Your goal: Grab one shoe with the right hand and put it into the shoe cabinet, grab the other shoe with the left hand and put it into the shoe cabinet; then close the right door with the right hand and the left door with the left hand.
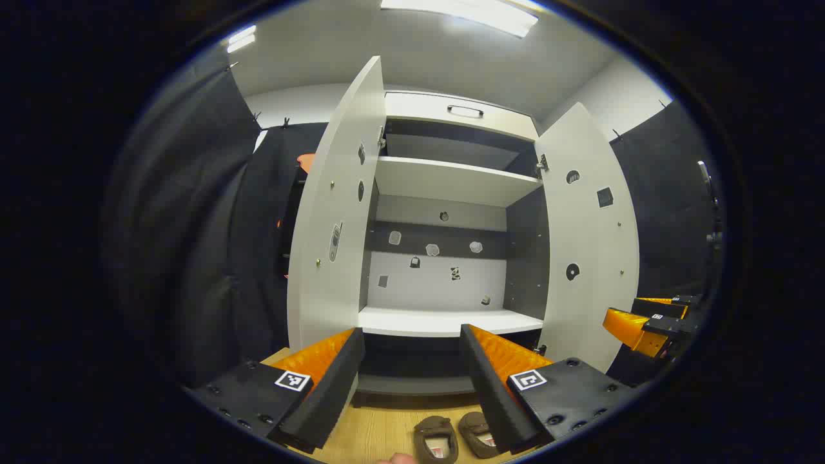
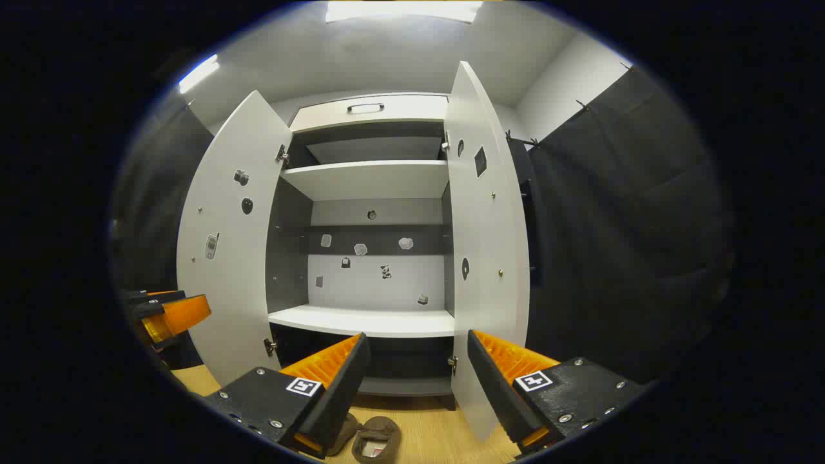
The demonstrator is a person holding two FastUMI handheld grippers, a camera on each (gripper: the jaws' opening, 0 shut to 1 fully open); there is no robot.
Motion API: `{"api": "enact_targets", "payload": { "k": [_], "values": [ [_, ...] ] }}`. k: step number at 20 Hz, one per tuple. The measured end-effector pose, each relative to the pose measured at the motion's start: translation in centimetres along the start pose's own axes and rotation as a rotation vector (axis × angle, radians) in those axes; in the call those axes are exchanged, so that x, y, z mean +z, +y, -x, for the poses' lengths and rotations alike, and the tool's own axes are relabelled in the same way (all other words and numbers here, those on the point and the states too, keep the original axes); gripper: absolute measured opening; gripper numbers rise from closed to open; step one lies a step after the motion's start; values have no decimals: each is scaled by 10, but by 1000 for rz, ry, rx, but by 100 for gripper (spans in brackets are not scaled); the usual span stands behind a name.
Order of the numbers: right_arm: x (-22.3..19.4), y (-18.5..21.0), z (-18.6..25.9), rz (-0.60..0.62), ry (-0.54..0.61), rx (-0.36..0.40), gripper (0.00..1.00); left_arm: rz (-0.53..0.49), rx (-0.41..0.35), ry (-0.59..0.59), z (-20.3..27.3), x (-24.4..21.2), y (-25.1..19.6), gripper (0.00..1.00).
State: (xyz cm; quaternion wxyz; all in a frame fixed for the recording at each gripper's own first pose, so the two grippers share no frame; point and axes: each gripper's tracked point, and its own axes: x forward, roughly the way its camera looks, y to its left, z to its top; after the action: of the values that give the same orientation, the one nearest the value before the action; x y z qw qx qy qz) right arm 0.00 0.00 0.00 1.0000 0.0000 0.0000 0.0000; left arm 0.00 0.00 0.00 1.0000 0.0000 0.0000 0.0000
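The left tool (image 1: 412, 386) is released, fingers spread and gripping nothing; just below and between them two brown shoes (image 1: 459, 438) lie side by side on the wooden floor (image 1: 380, 428). The right tool (image 2: 416, 386) is likewise released, with the shoes (image 2: 367, 439) low between its fingers. Farther ahead of both stands the shoe cabinet (image 2: 367, 193), its left door (image 2: 229, 245) and right door (image 2: 486, 258) swung wide, its shelves (image 1: 445, 319) bare.

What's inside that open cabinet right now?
The shoe cabinet holds bare shelves and small stickers on its back wall; no shoes. Both shoes sit on the floor outside. The lowest compartment is dark, partly hidden.
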Motion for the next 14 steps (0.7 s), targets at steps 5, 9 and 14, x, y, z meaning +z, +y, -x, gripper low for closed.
{"api": "enact_targets", "payload": {
  "k": [5, 9, 14],
  "values": [
    [5, -2, 2, 2, -15, -11, 93, -11, 11, -6, 1, 3, 5, 96],
    [5, -3, 3, -7, -15, -13, 93, -25, 18, -17, 2, 5, 6, 96],
    [3, -2, 4, -15, -11, -14, 93, 6, 28, 8, 3, -1, 8, 96]
  ]
}}
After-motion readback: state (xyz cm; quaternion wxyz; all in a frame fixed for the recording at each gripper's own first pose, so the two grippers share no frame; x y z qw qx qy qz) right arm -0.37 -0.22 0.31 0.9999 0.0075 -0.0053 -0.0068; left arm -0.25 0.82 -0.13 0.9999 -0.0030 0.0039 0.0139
